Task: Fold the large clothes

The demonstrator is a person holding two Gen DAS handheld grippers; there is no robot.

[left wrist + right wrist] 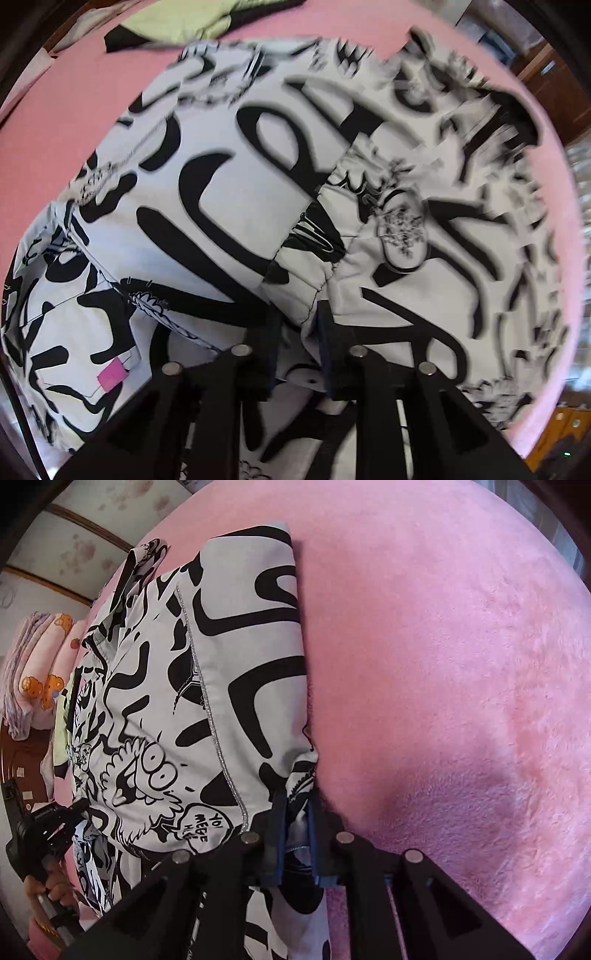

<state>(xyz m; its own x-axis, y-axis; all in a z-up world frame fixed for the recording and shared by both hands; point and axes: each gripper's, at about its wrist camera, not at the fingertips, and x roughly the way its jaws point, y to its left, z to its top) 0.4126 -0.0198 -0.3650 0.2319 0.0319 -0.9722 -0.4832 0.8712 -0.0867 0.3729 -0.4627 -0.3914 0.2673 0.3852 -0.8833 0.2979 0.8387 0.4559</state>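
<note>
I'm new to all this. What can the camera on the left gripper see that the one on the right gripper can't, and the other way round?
Only the left wrist view shows the small pink tag on the cloth and a yellow-green and black garment beyond it. Only the right wrist view shows stacked pink bedding, a wide bare stretch of cover, the left gripper from outside and the hand holding it. Both show the black-and-white printed garment on the pink cover, with cloth between each camera's own fingers.

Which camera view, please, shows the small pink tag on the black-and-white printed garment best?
The left wrist view: the small pink tag lies unobstructed at lower left on the black-and-white printed garment. The right wrist view shows the garment, but no tag.
</note>
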